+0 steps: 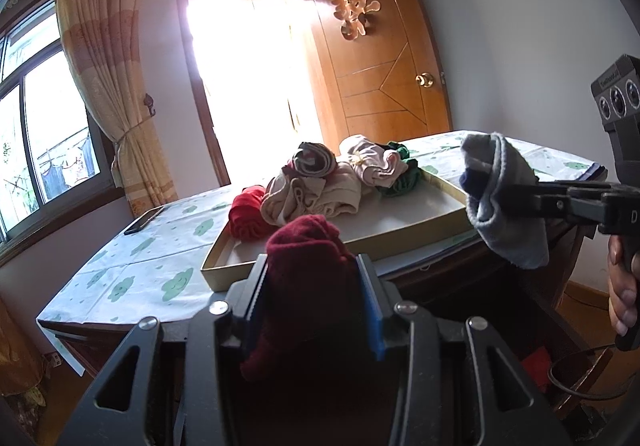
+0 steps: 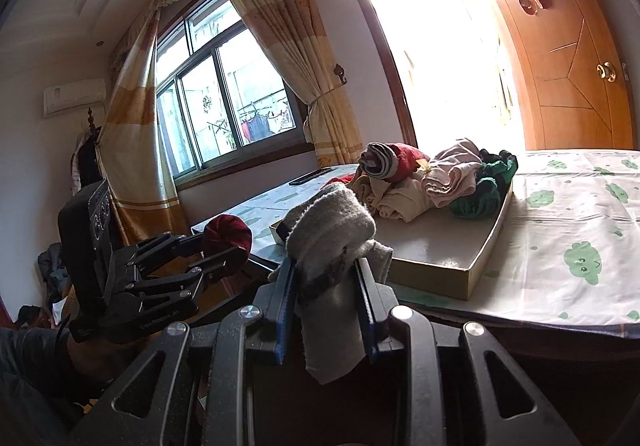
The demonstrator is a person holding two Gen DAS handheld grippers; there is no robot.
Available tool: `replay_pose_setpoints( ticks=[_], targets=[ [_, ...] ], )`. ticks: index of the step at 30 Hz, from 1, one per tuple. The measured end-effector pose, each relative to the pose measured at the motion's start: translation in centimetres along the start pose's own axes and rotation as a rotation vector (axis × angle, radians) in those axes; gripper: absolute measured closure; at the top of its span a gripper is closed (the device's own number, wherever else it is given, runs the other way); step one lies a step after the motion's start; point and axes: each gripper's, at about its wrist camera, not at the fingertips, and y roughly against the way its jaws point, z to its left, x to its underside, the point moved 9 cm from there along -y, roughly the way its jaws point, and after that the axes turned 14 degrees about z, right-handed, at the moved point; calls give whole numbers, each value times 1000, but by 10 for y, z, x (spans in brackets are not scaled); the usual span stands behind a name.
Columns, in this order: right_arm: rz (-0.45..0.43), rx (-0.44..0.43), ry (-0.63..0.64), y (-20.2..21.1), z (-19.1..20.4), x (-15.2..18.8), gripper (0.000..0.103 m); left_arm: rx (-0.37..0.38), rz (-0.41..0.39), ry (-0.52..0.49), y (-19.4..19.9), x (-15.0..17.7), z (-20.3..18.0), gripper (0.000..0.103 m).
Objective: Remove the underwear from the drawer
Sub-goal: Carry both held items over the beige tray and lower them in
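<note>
Both grippers loaded, above the front edge of the table. My left gripper (image 1: pixel 312 286) is clamped on a dark red rolled garment (image 1: pixel 304 246), its pads pressing the cloth from both sides; my right gripper (image 2: pixel 326 294) is clamped on a grey rolled garment (image 2: pixel 332 226), a loose flap hanging below the jaws. Both garments are clear of the drawer (image 1: pixel 540 346), which stands open below the table edge, dark inside, with something red lying in it.

The step in hand, as I judge it, is the carry to the shallow tray (image 1: pixel 400 234) on the patterned tablecloth (image 1: pixel 140 278). To do it well I would keep both grips firm, bring each roll over the tray's near rim before lowering, and set it on the bare floor of the tray — not onto the existing heap (image 1: pixel 320 182), which could topple. I would release one side at a time, so that the grey flap does not snag on the rim.

Count: two grippers, two garments in transit, one tray, one drawer. The heap holds roughly six pieces — one red, one striped, two or three beige or pink, one green — the folds make an exact count uncertain. One dark phone (image 1: pixel 144 220) lies at the table's far left.
</note>
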Motion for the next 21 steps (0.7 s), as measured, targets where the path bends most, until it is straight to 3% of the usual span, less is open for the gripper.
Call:
replay_pose_setpoints(
  ticks=[21],
  targets=[
    [31,55,25,-2,-23,-32,72,7,8,-43,-19,-35,-6,62]
  ],
)
